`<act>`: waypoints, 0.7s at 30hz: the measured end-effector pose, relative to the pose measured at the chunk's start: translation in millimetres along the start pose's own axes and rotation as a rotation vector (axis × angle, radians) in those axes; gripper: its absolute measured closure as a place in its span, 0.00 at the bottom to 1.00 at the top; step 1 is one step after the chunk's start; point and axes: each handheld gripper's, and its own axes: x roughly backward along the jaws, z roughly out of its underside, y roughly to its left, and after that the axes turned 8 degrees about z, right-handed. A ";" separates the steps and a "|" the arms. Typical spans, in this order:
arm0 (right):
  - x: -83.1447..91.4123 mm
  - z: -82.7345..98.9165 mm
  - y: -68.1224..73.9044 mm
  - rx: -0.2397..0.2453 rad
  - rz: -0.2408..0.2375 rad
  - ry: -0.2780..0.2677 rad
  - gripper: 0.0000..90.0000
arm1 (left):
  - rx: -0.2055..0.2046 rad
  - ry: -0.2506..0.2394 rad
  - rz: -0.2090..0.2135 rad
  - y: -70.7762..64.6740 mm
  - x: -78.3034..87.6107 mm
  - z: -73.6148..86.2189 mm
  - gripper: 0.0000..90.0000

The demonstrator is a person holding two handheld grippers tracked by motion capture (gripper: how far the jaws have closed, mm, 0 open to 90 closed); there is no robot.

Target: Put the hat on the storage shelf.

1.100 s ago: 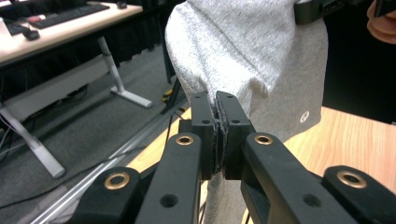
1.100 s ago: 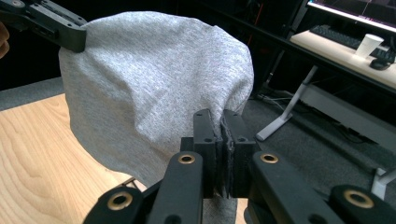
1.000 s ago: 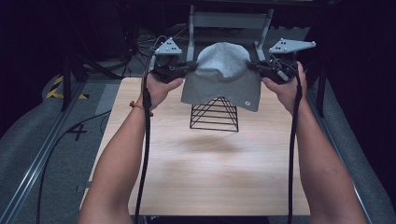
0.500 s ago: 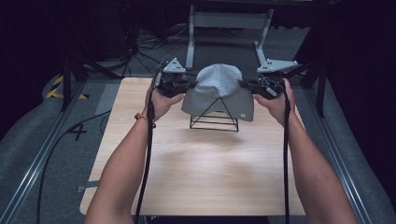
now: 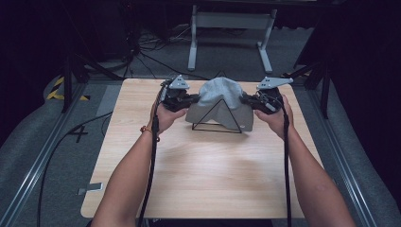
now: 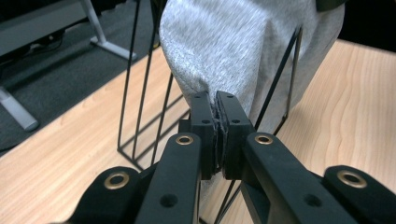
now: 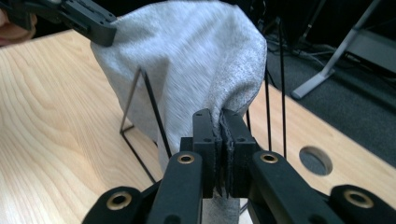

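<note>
Grey cloth (image 5: 222, 101) draped over wire rack (image 5: 218, 124) on bench (image 5: 208, 179); edges pinched in closed jaws of left gripper (image 6: 217, 109) and right gripper (image 7: 218, 123). Release not yet done.

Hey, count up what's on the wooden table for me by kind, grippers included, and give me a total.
Grey fabric hat: 1, the grey hat, draped over the rack
Black wire rack: 1, the wire rack
Handheld grippers: 2, the left gripper and the right gripper, each shut on the hat's edge
Total: 4
</note>
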 end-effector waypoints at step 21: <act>-19.0 39.5 5.5 -0.038 0.008 0.059 0.94 | 0.009 0.059 -0.045 -4.1 -16.7 31.4 0.92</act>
